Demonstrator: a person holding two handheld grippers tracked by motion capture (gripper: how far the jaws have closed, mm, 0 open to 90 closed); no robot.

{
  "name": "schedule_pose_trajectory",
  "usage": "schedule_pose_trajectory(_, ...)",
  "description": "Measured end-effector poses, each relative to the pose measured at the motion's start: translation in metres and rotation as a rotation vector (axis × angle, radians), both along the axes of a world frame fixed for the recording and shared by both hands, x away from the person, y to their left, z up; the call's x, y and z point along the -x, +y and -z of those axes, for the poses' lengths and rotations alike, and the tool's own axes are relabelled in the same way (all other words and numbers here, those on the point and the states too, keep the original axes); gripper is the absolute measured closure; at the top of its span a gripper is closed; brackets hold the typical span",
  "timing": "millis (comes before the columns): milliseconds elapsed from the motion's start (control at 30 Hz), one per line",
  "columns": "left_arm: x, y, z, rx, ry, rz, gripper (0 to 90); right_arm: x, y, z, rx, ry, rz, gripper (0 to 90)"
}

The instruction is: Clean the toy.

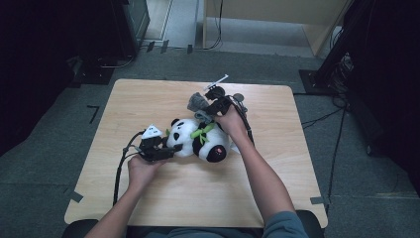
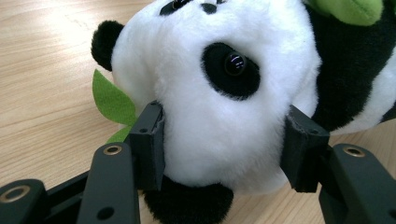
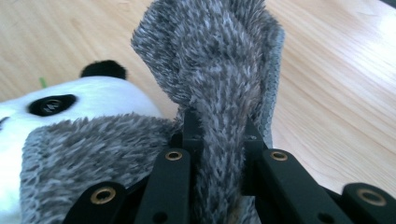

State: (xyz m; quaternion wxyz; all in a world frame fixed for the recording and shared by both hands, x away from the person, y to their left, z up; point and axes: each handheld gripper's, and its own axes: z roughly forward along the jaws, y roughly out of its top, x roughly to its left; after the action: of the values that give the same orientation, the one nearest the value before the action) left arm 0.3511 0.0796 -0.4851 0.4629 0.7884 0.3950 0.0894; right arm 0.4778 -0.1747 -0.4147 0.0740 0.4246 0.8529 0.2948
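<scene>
Centrally in the high view, the plush panda (image 1: 198,141) lies on the table (image 1: 148,99); the left gripper (image 2: 224,149) clamps its white head, and the right gripper (image 3: 219,140) pinches grey fuzzy cloth (image 3: 210,70) just above it

A lab: lone wooden table (image 1: 163,99), grey carpet (image 1: 44,163), trailing cables (image 1: 322,118).

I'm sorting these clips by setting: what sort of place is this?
Probably a lab or workshop recording space, not a home: a bare wooden table on grey carpet marked with tape, cables across the floor, and dark equipment stands around it.
</scene>
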Motion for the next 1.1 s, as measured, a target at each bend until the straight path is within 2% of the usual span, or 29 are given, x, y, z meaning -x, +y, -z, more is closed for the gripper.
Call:
schedule_pose_trajectory(267, -0.001, 0.001, 0.0, 0.01, 0.002, 0.001, 42.4, 0.0, -0.029, -0.001, -0.009, -0.013, 0.048, 80.3)
schedule_pose_trajectory(300, -0.001, 0.0, 0.0, 0.008, 0.0, 0.003, 42.4, 0.002, -0.039, 0.0, -0.044, -0.011, 0.059, 80.3)
schedule_pose_trajectory(367, -0.001, 0.0, 0.0, 0.003, -0.003, 0.005, 42.4, 0.002, -0.044, 0.0, -0.05, -0.013, 0.064, 80.3)
schedule_pose_trajectory(433, -0.001, 0.0, 0.0, 0.003, -0.006, 0.007, 42.3, 0.002, -0.048, 0.0, -0.027, -0.032, 0.069, 80.3)
schedule_pose_trajectory(567, 0.0, 0.001, 0.0, -0.002, -0.013, 0.013, 42.2, -0.001, -0.055, 0.002, -0.026, -0.045, 0.086, 80.2)
schedule_pose_trajectory(733, 0.001, 0.001, 0.001, -0.003, -0.021, 0.012, 42.0, -0.004, -0.071, 0.002, -0.059, -0.061, 0.138, 80.1)
schedule_pose_trajectory(767, 0.002, 0.001, 0.001, -0.002, -0.021, 0.01, 41.9, -0.003, -0.077, -0.004, -0.087, -0.075, 0.144, 80.1)
schedule_pose_trajectory(867, 0.002, 0.001, 0.0, -0.004, -0.018, 0.008, 41.6, 0.001, -0.079, -0.013, -0.12, -0.103, 0.139, 80.0)
schedule_pose_trajectory(933, 0.002, 0.0, 0.0, -0.005, -0.014, 0.003, 41.1, 0.01, -0.079, -0.028, -0.167, -0.139, 0.113, 80.0)
schedule_pose_trajectory(1000, 0.002, 0.0, 0.0, -0.003, -0.013, 0.003, 41.1, 0.013, -0.078, -0.031, -0.169, -0.152, 0.1, 80.0)
schedule_pose_trajectory(1033, 0.0, 0.001, 0.0, 0.004, -0.005, 0.005, 40.9, 0.025, -0.072, -0.042, -0.173, -0.18, 0.066, 80.0)
schedule_pose_trajectory(1100, 0.0, 0.001, -0.001, 0.002, -0.001, 0.007, 40.4, 0.033, -0.067, -0.049, -0.181, -0.184, 0.032, 79.9)
